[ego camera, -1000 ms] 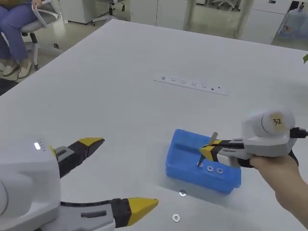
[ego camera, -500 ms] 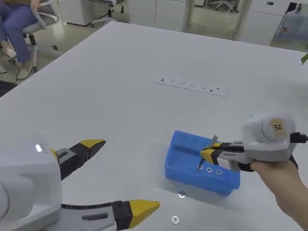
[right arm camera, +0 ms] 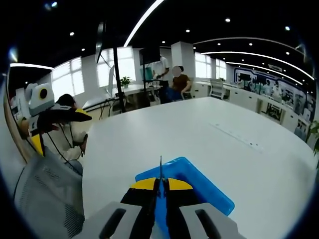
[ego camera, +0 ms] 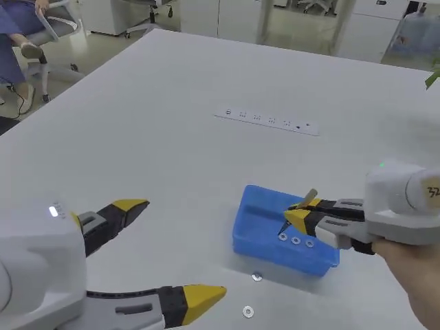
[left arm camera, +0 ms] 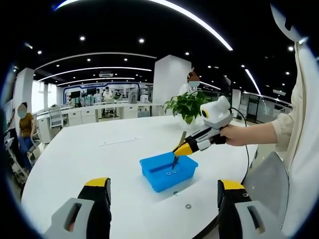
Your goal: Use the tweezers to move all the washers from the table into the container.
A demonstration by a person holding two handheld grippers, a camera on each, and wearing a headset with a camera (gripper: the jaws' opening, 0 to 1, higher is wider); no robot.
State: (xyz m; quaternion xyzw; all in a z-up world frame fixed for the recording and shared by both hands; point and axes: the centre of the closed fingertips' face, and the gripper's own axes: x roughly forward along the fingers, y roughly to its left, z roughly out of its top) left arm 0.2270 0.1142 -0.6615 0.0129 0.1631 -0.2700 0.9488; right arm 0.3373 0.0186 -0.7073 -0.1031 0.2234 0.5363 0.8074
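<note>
Washers [ego camera: 295, 240], three of them, lie inside the blue container [ego camera: 249, 242]. Two more [ego camera: 256, 276] lie on the table [ego camera: 172, 124] just in front of it. The tweezers [ego camera: 309, 198] point down into the container near those three, clamped in the closed jaws of the right gripper [ego camera: 297, 217]. The left gripper [ego camera: 172, 251] hovers well apart, jaws spread wide and holding nothing.

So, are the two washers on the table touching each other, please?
Apart: the head view shows bare table between the nearer washer and the farther washer.
</note>
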